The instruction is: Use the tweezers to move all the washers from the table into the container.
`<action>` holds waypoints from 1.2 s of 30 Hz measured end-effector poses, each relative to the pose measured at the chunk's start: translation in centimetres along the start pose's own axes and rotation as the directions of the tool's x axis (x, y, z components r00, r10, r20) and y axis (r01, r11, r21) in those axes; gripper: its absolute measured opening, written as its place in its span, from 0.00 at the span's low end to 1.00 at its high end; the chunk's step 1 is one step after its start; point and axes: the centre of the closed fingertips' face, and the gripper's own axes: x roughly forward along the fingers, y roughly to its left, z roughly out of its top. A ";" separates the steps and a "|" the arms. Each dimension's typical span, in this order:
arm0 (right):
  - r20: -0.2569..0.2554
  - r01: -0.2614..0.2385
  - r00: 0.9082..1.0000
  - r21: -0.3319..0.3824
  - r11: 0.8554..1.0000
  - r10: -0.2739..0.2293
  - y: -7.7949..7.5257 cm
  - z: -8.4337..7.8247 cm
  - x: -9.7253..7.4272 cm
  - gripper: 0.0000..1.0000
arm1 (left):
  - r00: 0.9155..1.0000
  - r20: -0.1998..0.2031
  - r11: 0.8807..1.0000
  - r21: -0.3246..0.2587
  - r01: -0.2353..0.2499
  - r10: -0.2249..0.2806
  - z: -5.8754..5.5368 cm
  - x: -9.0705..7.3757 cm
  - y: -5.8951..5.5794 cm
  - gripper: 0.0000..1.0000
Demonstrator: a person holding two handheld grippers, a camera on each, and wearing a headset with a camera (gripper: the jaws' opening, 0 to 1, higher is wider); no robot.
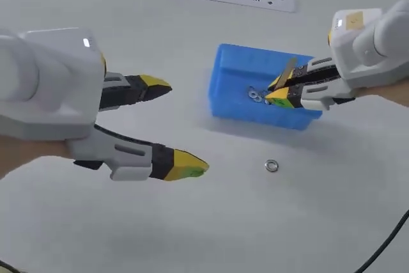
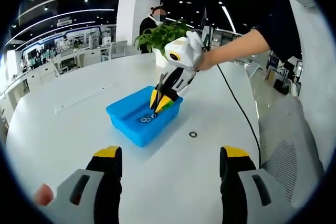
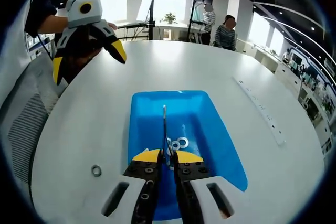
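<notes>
On the counter (image 1: 192, 222) one washer (image 1: 271, 166) was left to fetch. Over the container (image 1: 238, 108) the right claw (image 1: 276, 91), clenched on tweezers (image 3: 164, 124), was judged mid-drop; left claw (image 1: 186, 127) released.

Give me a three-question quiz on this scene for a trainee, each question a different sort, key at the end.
1. True or false: the left gripper is shut on a washer.
2. Where is the lone washer that lies outside the blue container?
A. between the left gripper's jaws
B. on the table, apart from the container
C. on the container's rim
3. Fill in: the right gripper is shut on the ____, whose tips reach over the container.
Key: 1 false, it is open and empty; 2 B; 3 tweezers.
</notes>
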 end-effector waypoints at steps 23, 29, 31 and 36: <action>0.018 0.004 1.000 -0.013 1.000 -0.003 0.0 1.4 -0.6 0.10 | 0.988 0.136 0.985 0.162 0.052 -0.075 9.8 7.0 3.6 0.65; 0.018 0.007 1.000 -0.013 1.000 -0.007 -0.2 1.5 -0.7 0.10 | 0.978 0.118 0.980 0.116 0.159 -0.172 10.2 10.0 3.5 0.65; 0.019 0.008 1.000 -0.011 1.000 -0.008 -0.3 1.6 -0.7 0.10 | 0.979 0.091 0.978 0.118 0.173 -0.184 9.5 10.6 3.3 0.64; 0.019 0.005 1.000 -0.010 1.000 -0.005 -0.2 1.6 -0.7 0.10 | 0.973 0.062 0.968 0.133 0.211 -0.221 8.7 11.6 2.7 0.63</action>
